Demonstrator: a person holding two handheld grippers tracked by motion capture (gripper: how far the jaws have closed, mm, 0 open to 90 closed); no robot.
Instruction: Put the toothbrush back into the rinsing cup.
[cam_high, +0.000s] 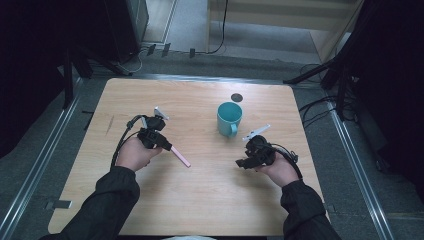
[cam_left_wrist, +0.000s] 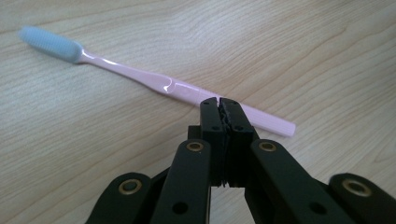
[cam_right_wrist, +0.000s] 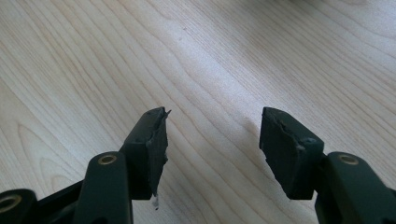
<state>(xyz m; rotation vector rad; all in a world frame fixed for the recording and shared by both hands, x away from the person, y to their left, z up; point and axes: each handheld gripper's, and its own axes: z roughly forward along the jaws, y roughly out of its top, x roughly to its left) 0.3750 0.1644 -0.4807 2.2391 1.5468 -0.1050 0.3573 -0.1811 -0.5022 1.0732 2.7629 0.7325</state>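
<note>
**Q:** What is the left gripper doing at this stage?

**A:** I am holding its jaws pressed together with nothing between them, hovering over the handle end of the pink toothbrush. The toothbrush is lying flat on the wooden table, its pale blue bristle head pointing away from me in the left gripper view. In the high view the left gripper is sitting at the table's left half, with the toothbrush running out from under it toward the table's middle.

**Q:** And the right gripper?

**A:** I am keeping its jaws spread wide over bare wood, gripping nothing. In the high view it is resting near the teal mug, which is standing upright just beyond it.

**Q:** Which step is in hand?

**A:** As I judge it, I am approaching the toothbrush for pickup; the grasp is not yet made, and the mug is probably where it belongs.

**Q:** What is the next move calling for?

**A:** I am needing to part the left jaws, lower them astride the narrow handle, and close squarely. The handle is slim and glossy, so an off-centre pinch could let it twist or skid.
</note>
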